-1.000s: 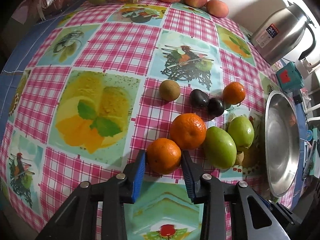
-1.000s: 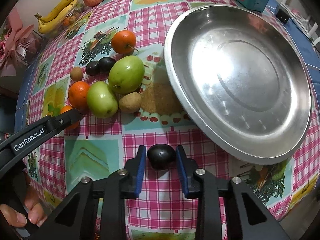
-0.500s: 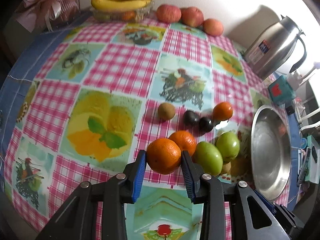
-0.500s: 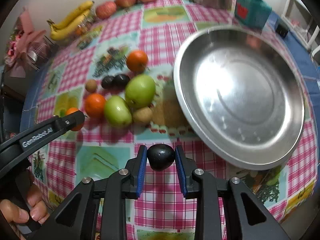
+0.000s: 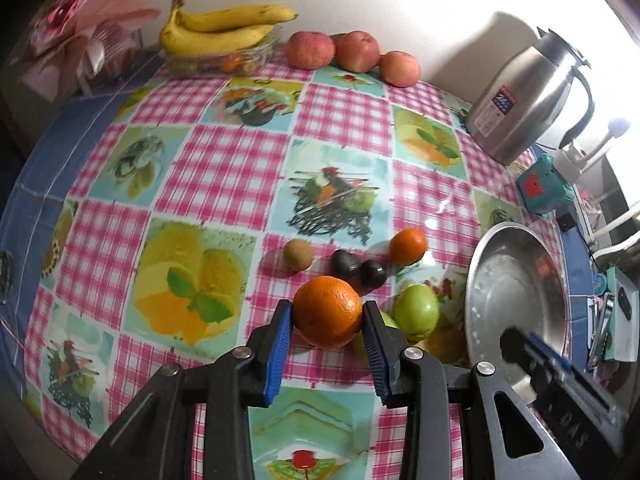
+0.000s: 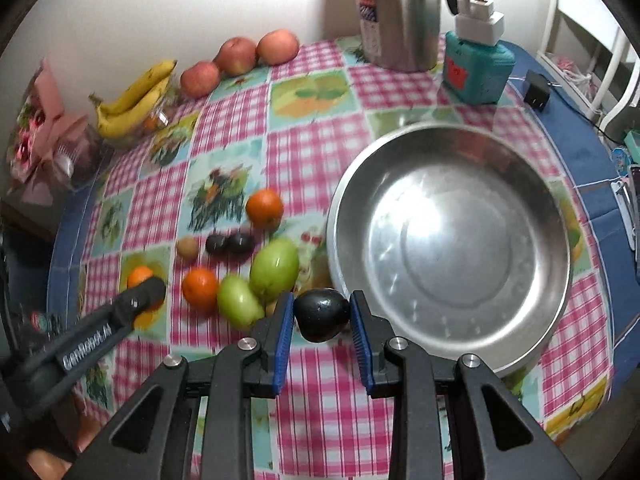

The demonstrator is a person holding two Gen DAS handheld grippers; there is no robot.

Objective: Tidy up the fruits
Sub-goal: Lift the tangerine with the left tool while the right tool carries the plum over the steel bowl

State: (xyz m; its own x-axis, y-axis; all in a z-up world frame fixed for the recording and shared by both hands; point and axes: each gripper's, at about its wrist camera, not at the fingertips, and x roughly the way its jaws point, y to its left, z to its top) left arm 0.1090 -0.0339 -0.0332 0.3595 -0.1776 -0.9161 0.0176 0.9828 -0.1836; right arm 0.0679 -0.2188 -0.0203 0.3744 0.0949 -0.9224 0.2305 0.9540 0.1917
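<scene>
Now both grippers angled steeply down over the counter (image 5: 248, 152), left gripper (image 5: 327, 334) fingers clamped on an orange (image 5: 327, 312) held clear of the fruit pile, right gripper (image 6: 322, 326) fingers clamped on a dark plum (image 6: 322, 314) beside the steel plate (image 6: 448, 252)

Left wrist view: fisheye on left gripper (image 5: 328, 330), looks steeply down along fingers, raised above table (image 5: 240, 152); wall at top, steel plate (image 5: 516, 292) at right edge. Right wrist view: fisheye on right gripper (image 6: 322, 320), same steep downward aim; plate (image 6: 448, 248) fills right half. Shared: loose fruit cluster, bananas (image 5: 224, 28), apples, kettle (image 6: 400, 12). Left gripper enters right view from lower left.
</scene>
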